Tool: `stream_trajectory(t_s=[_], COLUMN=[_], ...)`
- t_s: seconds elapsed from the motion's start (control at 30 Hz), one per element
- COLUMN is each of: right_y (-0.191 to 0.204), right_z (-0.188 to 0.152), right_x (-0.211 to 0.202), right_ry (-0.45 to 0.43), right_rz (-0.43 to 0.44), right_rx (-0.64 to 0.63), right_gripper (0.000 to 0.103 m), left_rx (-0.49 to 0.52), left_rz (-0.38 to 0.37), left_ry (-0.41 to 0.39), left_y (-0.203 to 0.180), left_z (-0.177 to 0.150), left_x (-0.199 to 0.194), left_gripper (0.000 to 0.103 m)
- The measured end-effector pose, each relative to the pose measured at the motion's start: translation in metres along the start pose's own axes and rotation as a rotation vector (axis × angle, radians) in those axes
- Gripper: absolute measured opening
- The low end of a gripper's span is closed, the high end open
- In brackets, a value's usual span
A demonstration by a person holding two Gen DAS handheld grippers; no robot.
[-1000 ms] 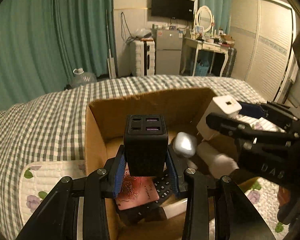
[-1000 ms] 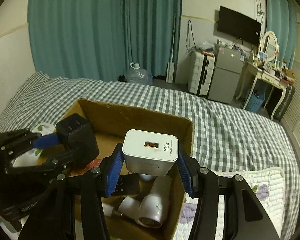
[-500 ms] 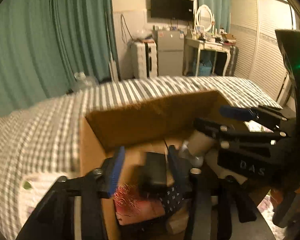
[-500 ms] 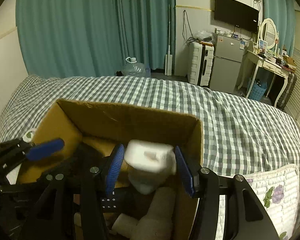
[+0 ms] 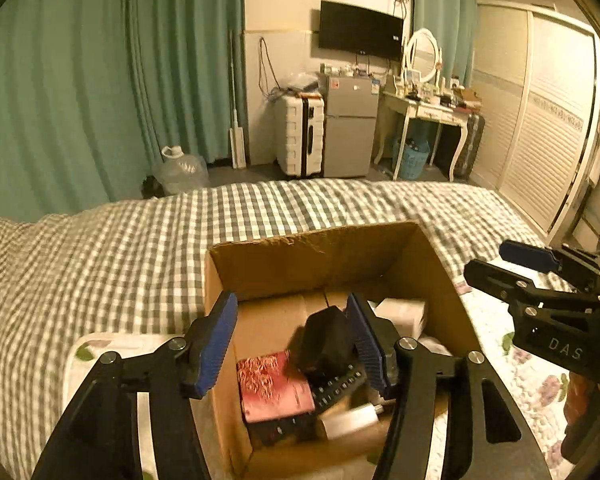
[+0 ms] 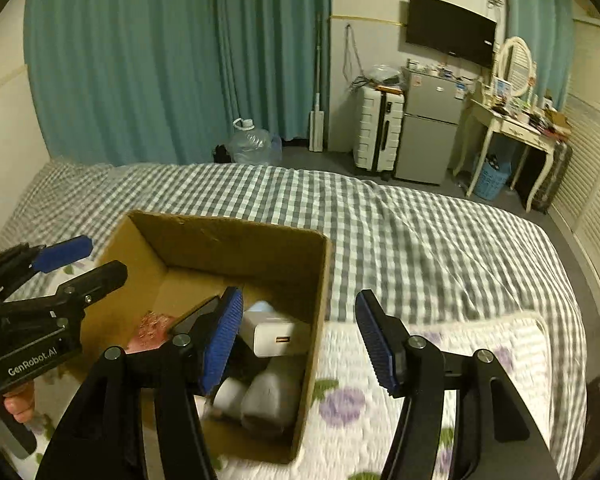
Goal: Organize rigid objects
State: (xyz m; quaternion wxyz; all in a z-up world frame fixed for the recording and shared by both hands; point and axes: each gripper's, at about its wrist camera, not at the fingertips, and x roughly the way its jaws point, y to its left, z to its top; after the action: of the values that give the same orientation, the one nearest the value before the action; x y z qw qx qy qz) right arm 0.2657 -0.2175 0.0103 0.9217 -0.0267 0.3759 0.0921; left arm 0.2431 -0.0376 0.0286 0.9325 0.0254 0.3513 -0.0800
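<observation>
Box (image 5: 324,252): cardboard, open-topped, on a checked bedspread (image 6: 420,232); it sits below and ahead of both claws.
Left claw (image 5: 292,344): jaws wide apart, holding nothing, poised over the box's near half.
Right claw (image 6: 298,338): jaws wide apart and empty; its left finger hangs over the box's right side, its right finger is outside, over the floral quilt (image 6: 460,344).
Black charger (image 5: 324,340): inside the box, under the left claw and close to its right finger; touching or not, I cannot tell. It leans tilted on a dark keypad item (image 5: 336,386).
White charger (image 6: 274,334): inside the box against its right wall, just beside the right claw's left finger, port facing the camera, resting on rounded white items (image 6: 260,396).
Red pouch (image 5: 274,384): flat in the box, below the left claw's gap.
Handling: both chargers look like stiff, compact plastic blocks, fairly dense for their size, with smooth and likely slippery shells.
Grip advice: take either one across its two broad flat faces, near mid-body, so the padded fingers seat squarely; avoid the port end and rounded corners.
Risk: the black charger sits unsteadily on the pile and may slide if nudged.
Task state: both chargers appear stowed; I judge this placement done.
</observation>
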Motion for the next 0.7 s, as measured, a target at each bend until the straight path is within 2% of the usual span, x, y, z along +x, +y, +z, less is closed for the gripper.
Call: stream_trajectory(t_s=[0.2,0.27,0.33,0.4,0.47,0.53,0.6,0.7], right_y=[0.009,0.012,0.013,0.014,0.015,0.018,0.023,0.031], right_z=[-0.024,-0.030,-0.035,-0.039,-0.043,-0.046,-0.053,-0.067], right_x=[-0.062,-0.088,-0.112,-0.140,-0.157,-0.168,-0.175,-0.182], right_ry=[-0.073,-0.107,-0.118,-0.162,-0.162,-0.166,-0.196,-0.248], right_rz=[-0.016,-0.044,-0.041,-0.044,-0.024,-0.012,-0.020,-0.027], right_rx=[-0.019,-0.024,-0.006,0.028,0.069,0.071,0.052,0.037], right_gripper=[0.061,0.064,0.070,0.080,0.083,0.084,0.093,0.102], left_rx=[0.033,0.024,0.028,0.014,0.014,0.022,0.002,-0.047], left_rz=[0.025,0.009,0.010,0.001,0.004,0.022,0.043,0.028], left_ry=[-0.139,-0.174,-0.191,-0.192,-0.166,-0.177,-0.197,-0.206], left_y=[-0.018,-0.022,-0.025,-0.025,-0.027,-0.028,-0.026,-0.022], left_z=[-0.013,-0.011,-0.013,-0.016,-0.023,-0.030,-0.040,-0.055], left_x=[-0.063,-0.084,-0.112,-0.131,-0.143,-0.150,-0.153,-0.154], left_gripper=[0.065,0.069,0.070,0.075,0.075,0.075,0.076,0.076])
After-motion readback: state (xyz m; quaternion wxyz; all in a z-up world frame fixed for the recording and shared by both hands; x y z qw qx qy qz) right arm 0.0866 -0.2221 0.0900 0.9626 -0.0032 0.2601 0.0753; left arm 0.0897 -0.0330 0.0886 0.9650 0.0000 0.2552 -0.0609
